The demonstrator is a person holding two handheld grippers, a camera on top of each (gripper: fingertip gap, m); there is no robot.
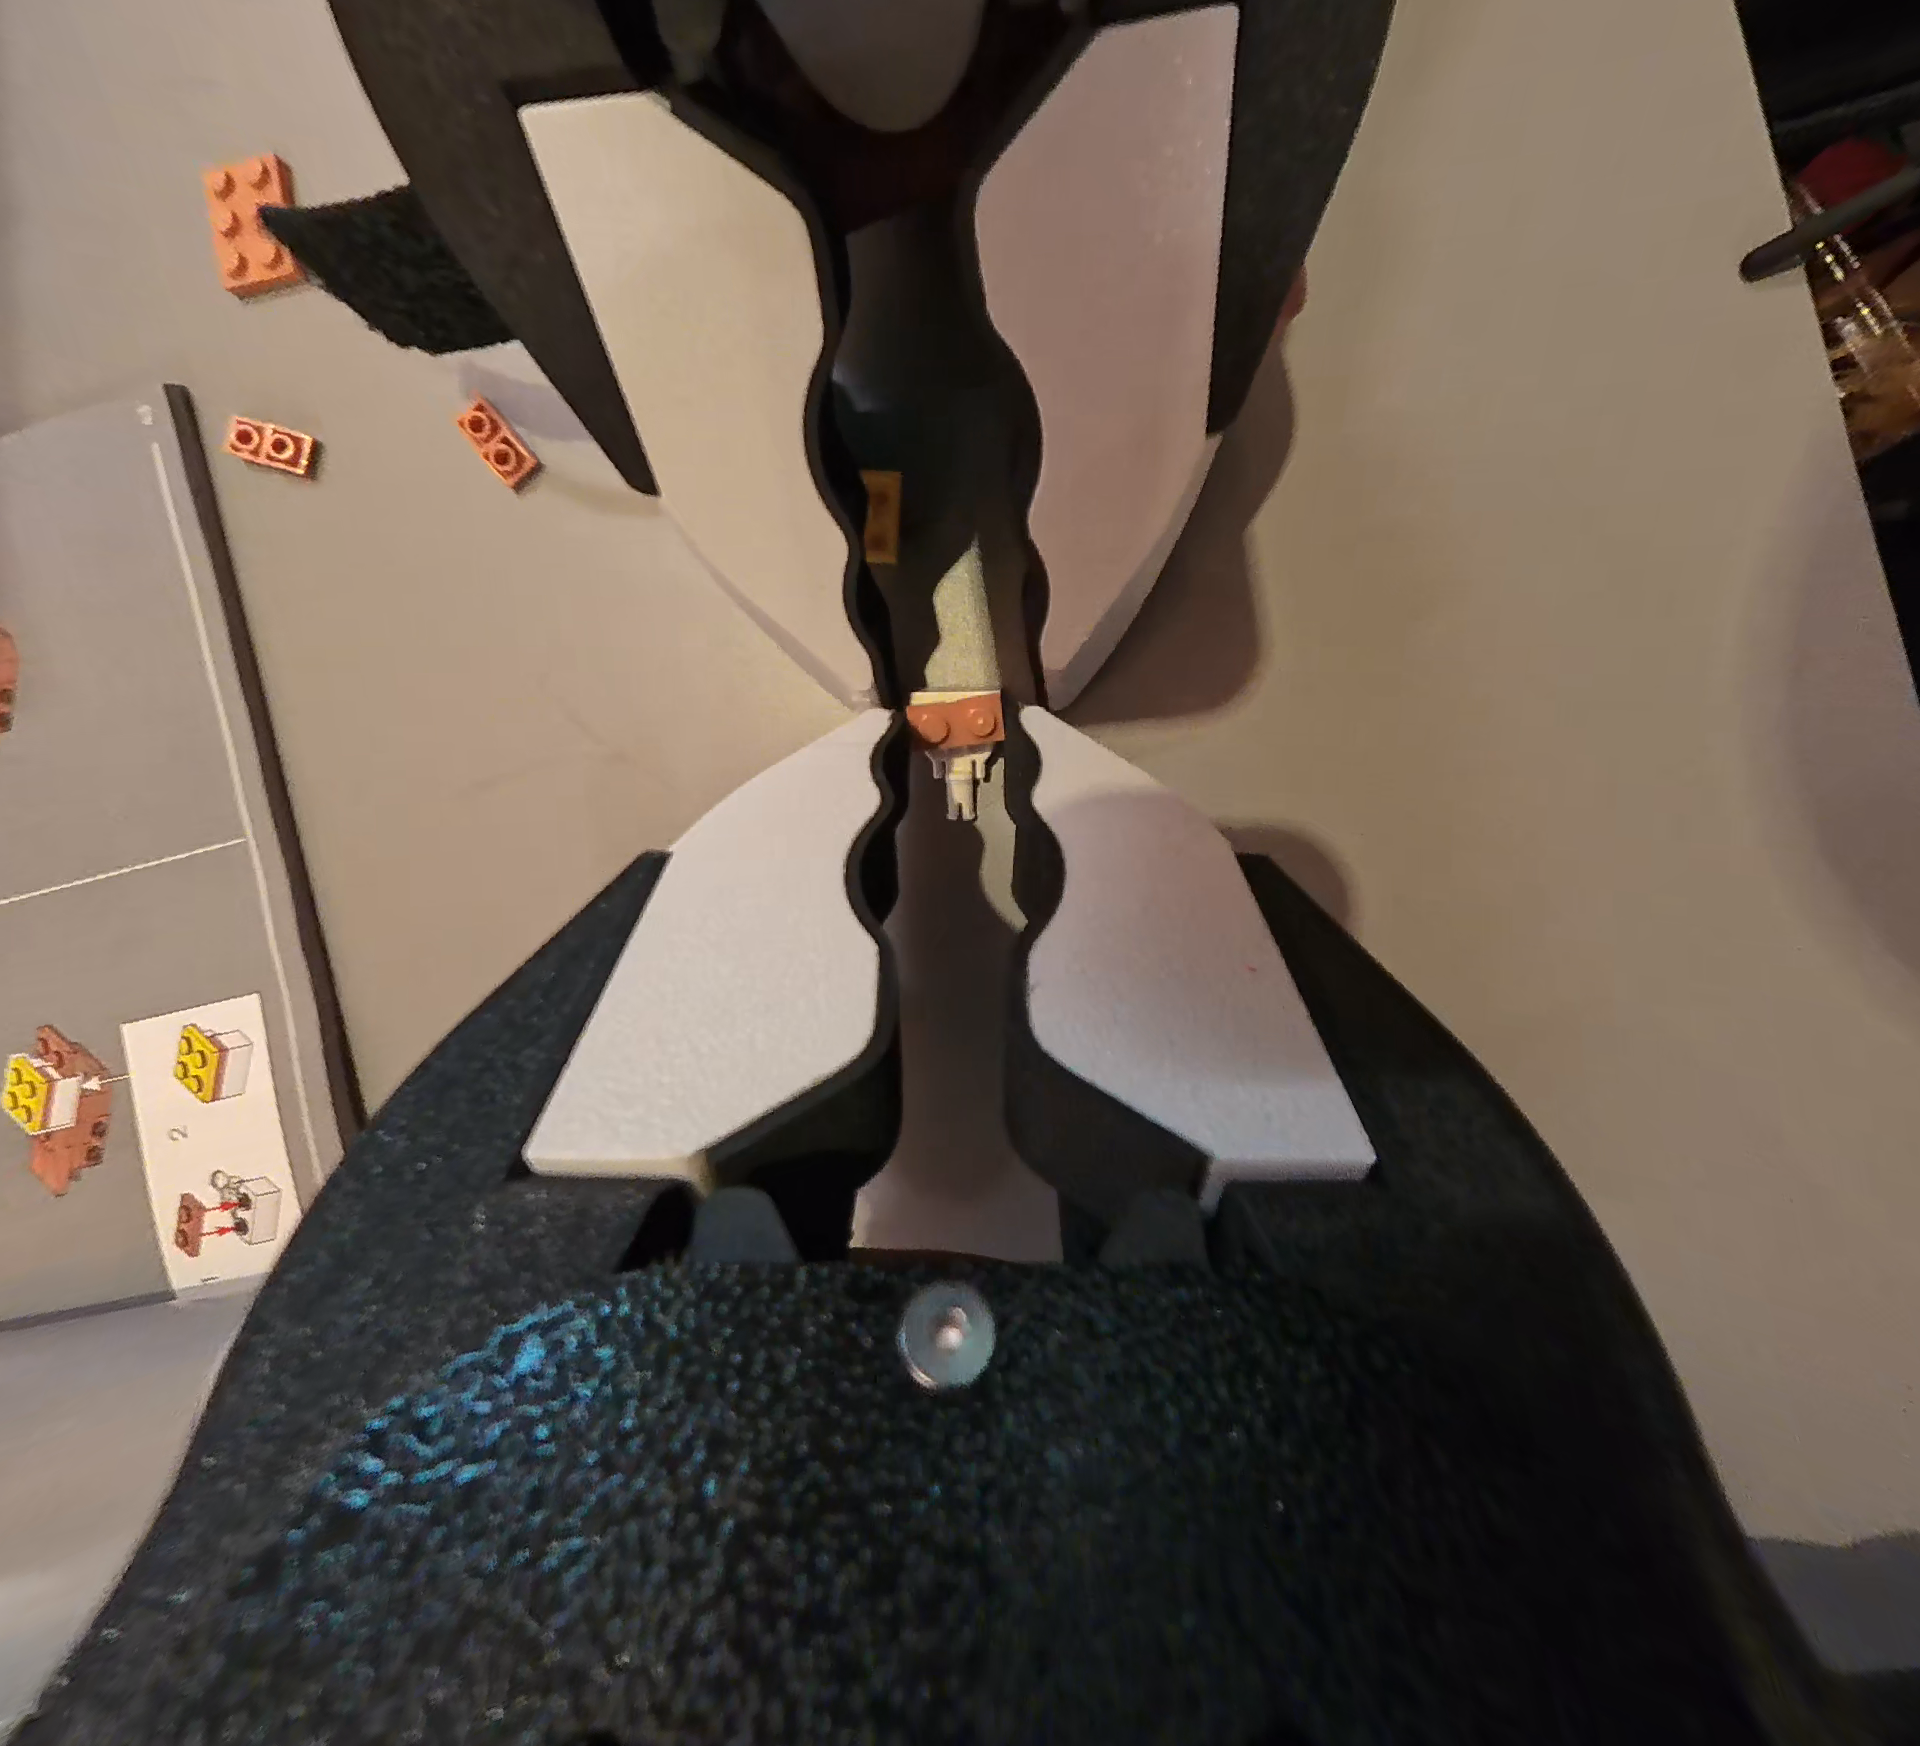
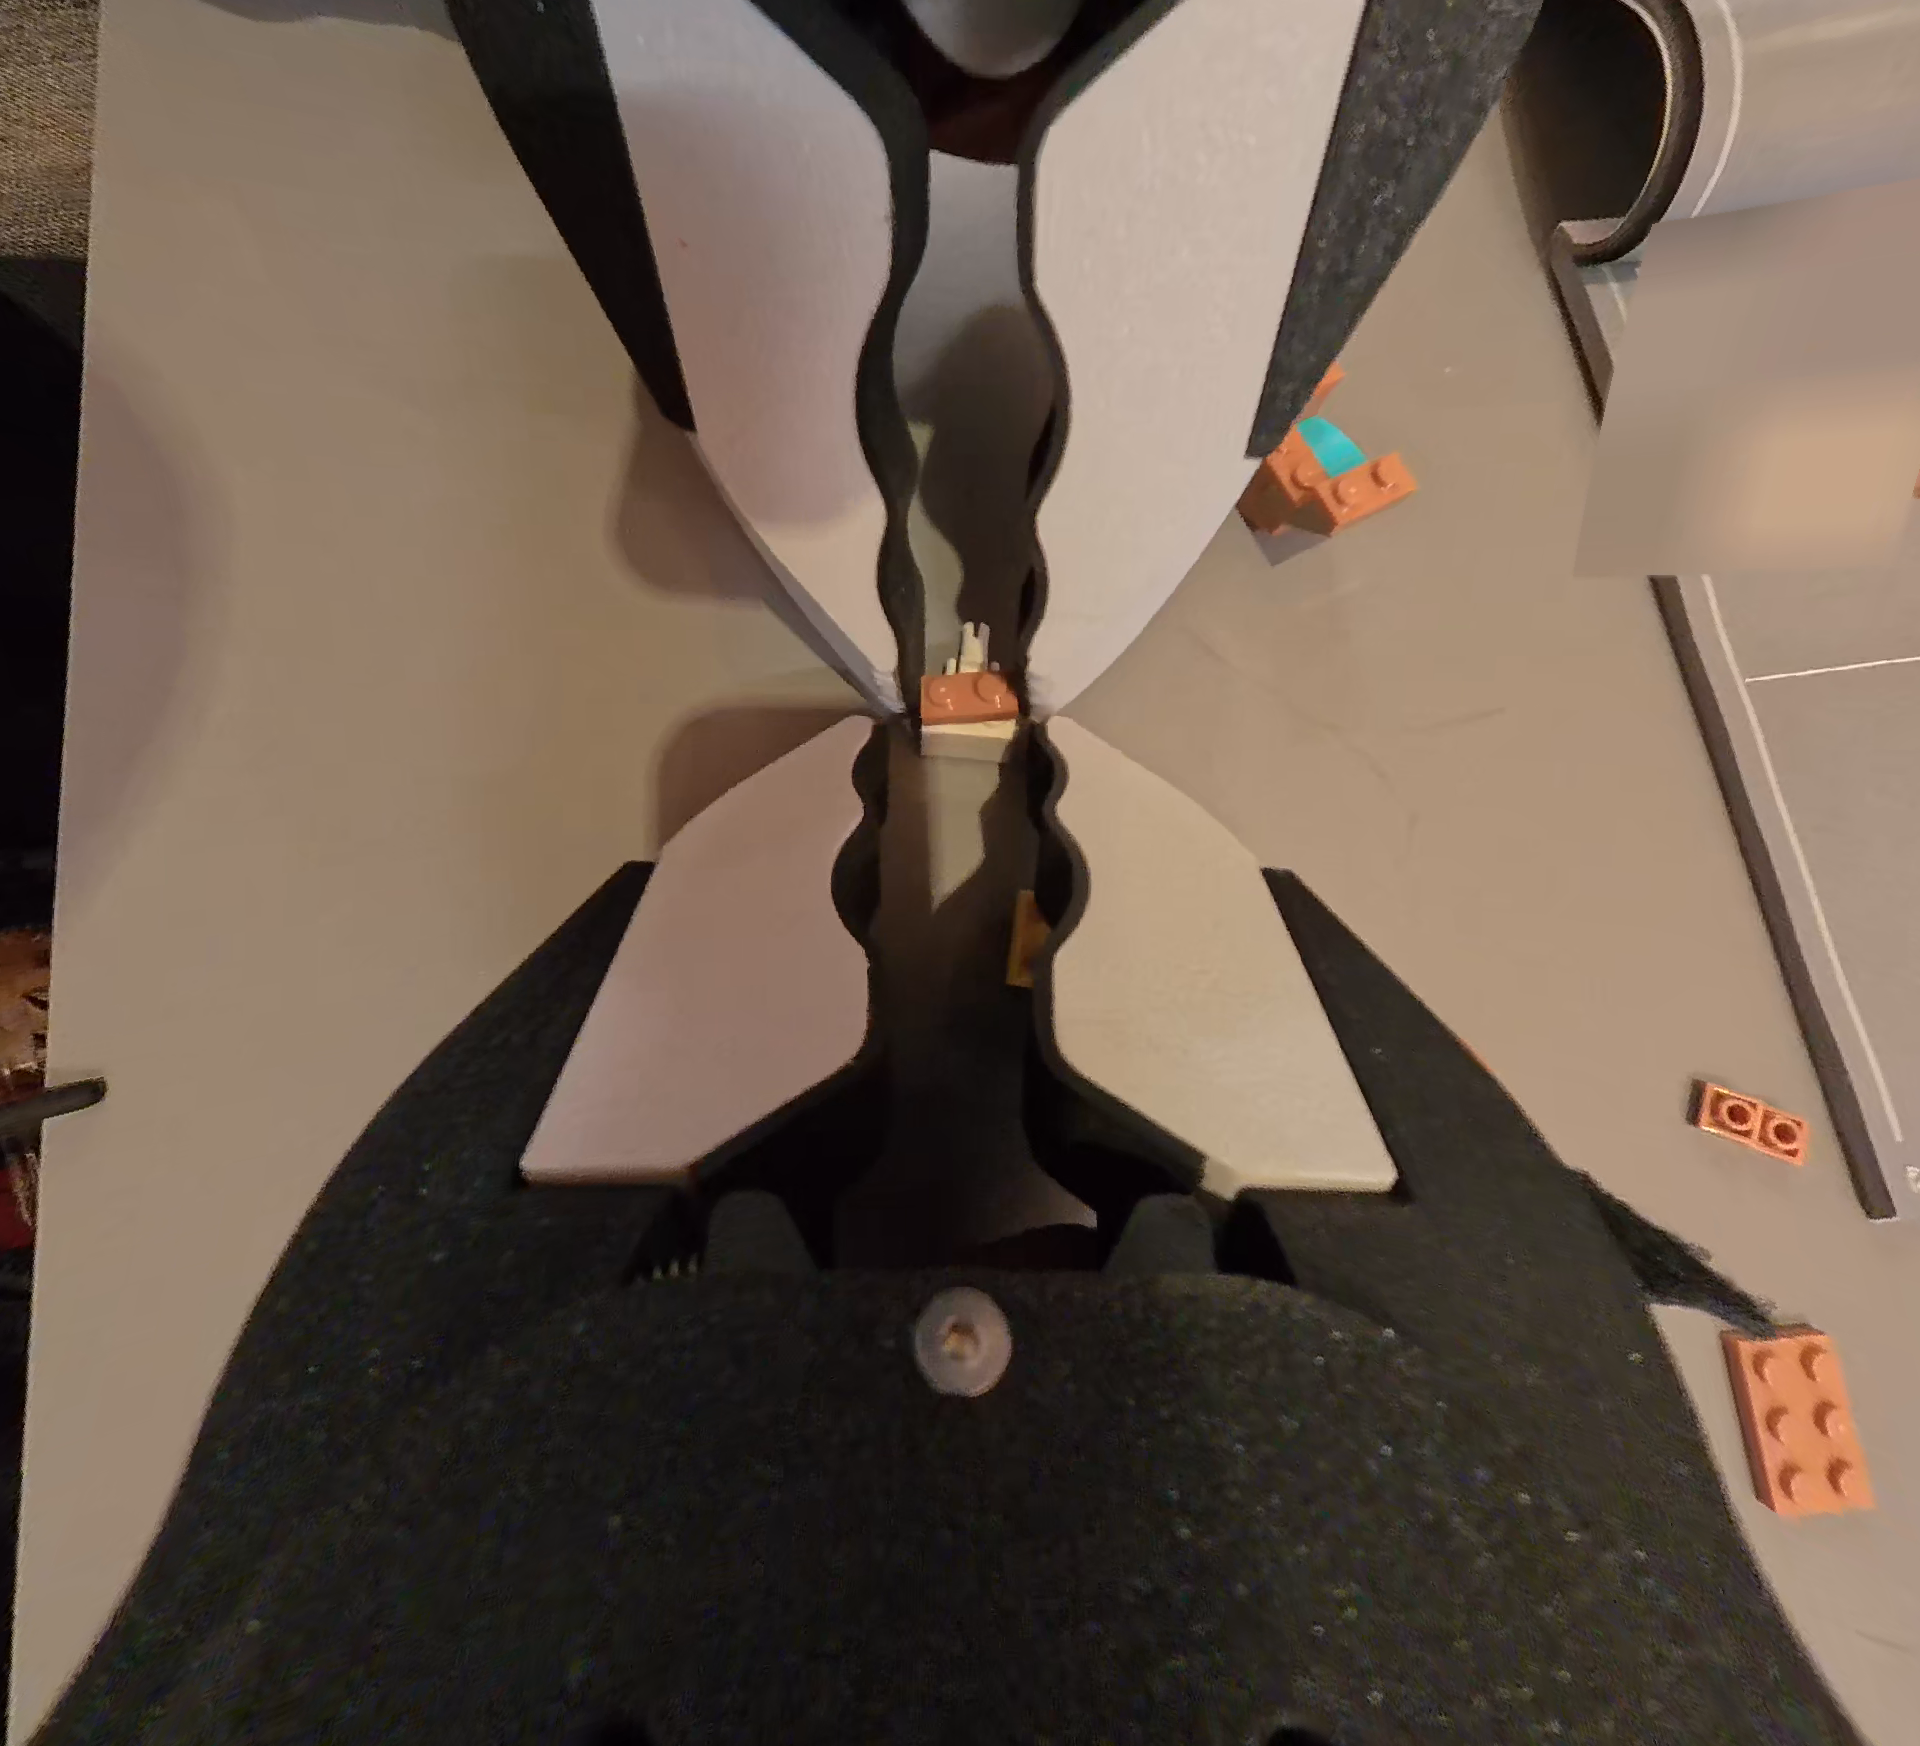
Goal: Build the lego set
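Observation:
My two grippers meet tip to tip over a white table [image 1: 582, 616]. Between the tips sits a small brick assembly [image 1: 954, 725]: a brown two-stud plate on a white brick, with a white pin sticking out. My left gripper [image 1: 958, 735] is shut on it at the brown plate, and the pin [image 1: 962, 787] points back between its fingers. My right gripper [image 2: 961, 746] is open, its pads standing just clear on either side of the white brick [image 2: 966, 742]. The plate [image 2: 966, 697] also shows in the right wrist view. A tan piece [image 2: 1027, 938] shows against the right gripper's right finger.
On the table lie a brown six-stud plate [image 1: 249, 226], two small brown plates [image 1: 272, 446] [image 1: 499, 441] and a brown-and-teal build [image 2: 1330, 475]. A grey instruction booklet [image 1: 104, 761] lies at the left. A black strap [image 1: 384, 273] hangs from the right gripper. Both grippers' tips are close together, under 4 cm apart.

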